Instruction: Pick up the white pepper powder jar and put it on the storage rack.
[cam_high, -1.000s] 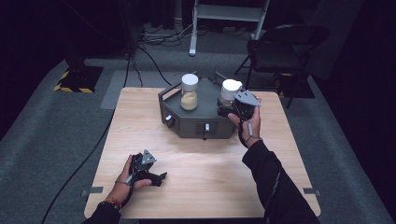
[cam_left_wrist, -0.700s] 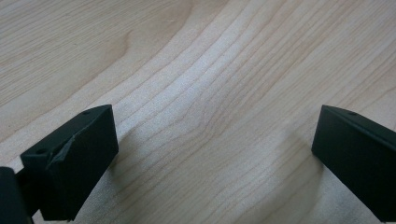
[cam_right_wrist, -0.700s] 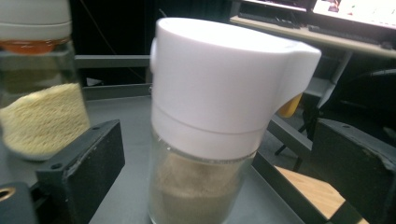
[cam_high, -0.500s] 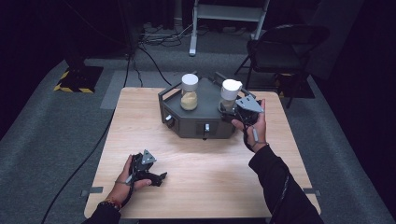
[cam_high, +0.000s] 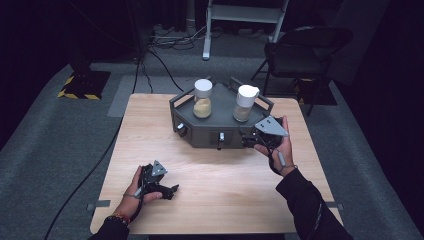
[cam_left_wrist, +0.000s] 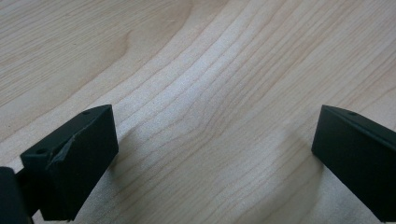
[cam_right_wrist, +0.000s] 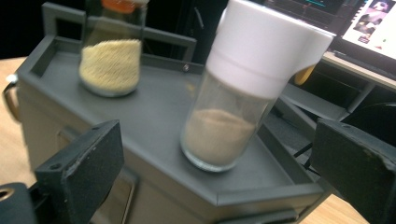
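Right gripper (cam_high: 250, 138) dropped back toward the cabinet's (cam_high: 220, 132) front corner, jaws spread wide, facing the white-capped jar (cam_right_wrist: 243, 88) on top. Left gripper (cam_high: 162, 189) rests spread too. Rushed grab probably tips it.

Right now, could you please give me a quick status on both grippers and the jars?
Right gripper open, facing the white-capped jar, not touching. Left gripper open, low over bare table. Second jar upright on the grey stand. Nothing in the way.

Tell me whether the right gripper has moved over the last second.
Yes. In the high view the right gripper has drawn back toward the person, from beside the white-capped jar down to the grey stand's front right corner.
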